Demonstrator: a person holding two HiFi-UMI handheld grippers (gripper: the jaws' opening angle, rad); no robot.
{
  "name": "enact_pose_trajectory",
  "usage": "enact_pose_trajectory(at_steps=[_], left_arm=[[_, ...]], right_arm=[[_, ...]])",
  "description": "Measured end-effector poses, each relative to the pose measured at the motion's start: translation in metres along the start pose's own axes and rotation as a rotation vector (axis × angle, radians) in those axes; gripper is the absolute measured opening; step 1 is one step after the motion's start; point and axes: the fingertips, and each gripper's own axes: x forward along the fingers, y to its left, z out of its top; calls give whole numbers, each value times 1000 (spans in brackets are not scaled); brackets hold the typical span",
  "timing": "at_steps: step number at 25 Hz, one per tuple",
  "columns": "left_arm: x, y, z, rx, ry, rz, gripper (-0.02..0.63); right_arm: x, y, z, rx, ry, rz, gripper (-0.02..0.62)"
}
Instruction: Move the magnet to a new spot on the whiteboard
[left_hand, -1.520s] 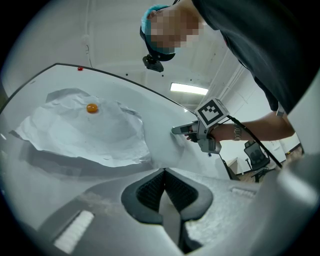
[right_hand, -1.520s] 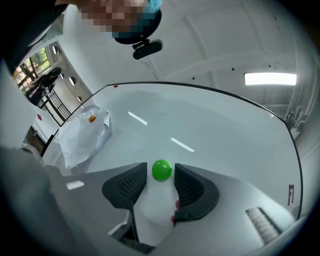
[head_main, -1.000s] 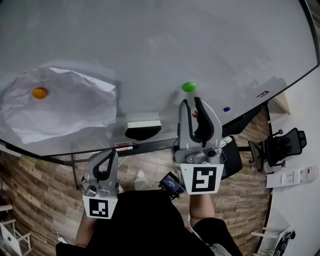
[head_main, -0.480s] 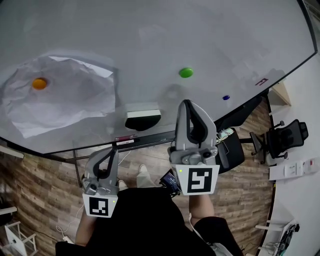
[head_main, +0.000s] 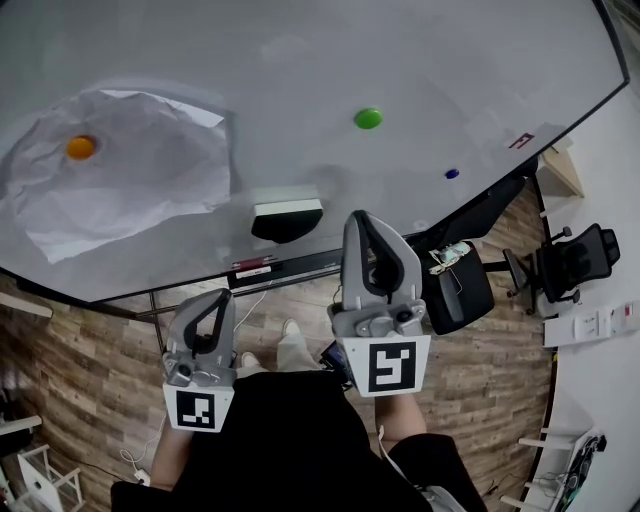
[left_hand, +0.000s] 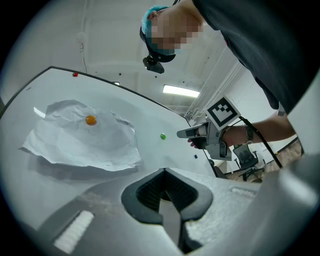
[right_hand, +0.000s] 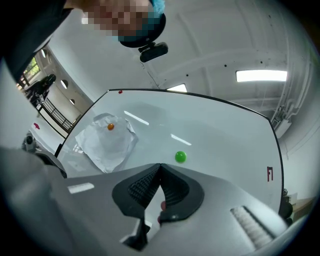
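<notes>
Right gripper (head_main: 360, 222) is sitting clenched with nothing between its jaws, off the whiteboard (head_main: 450, 60). Green magnet (head_main: 368, 118) is sticking to the board ahead of the right gripper's tips, apart from them. Left gripper (head_main: 221, 298) is also clenched and empty, hanging beside the right one. Orange magnet (head_main: 81, 147) is pinning crumpled paper (head_main: 120, 195) ahead-left of the left gripper.

Glossy smooth whiteboard (head_main: 450, 60), crumpled matt paper sheet (head_main: 150, 195), shiny green plastic magnet (head_main: 368, 118), wood-grain plank floor (head_main: 90, 350).
</notes>
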Motion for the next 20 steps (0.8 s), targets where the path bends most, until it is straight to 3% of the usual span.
enact_pose_trajectory(at_steps=[6, 20], left_arm=[[-5, -6, 0, -8, -3, -21, 2], [-8, -8, -3, -16, 8, -34, 2]], right_arm=[[-18, 7, -9, 11, 35, -12, 2], [-40, 43, -31, 20, 67, 56, 2]])
